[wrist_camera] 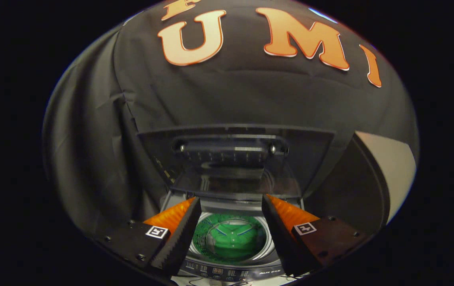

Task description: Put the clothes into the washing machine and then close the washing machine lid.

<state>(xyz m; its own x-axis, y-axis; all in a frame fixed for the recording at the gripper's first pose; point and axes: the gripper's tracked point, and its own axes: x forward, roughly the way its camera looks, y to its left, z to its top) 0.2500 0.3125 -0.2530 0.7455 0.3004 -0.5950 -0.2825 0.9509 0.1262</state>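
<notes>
Gripper view looks down on the washing machine (232, 274), whose drum shows between the two fingers. From the left finger (177, 234) across to the right one, the gripper (230, 234) is spread wide and holds nothing. Green clothes (230, 240) lie inside the drum, so loading looks done. The lid (236, 163) stands raised at the machine's rear edge; closing it remains.

A: Garment (231, 237) in the washing machine (230, 274) drum?
B: Bright green, with thin blue lines at the collar.
A: Lid (236, 159)?
B: Dark smoked grey, translucent, glossy.
A: Gripper (230, 206)?
B: Black fingers (179, 234) with ribbed orange backs, each carrying a white square tag with a black mark; spread apart, holding nothing.
</notes>
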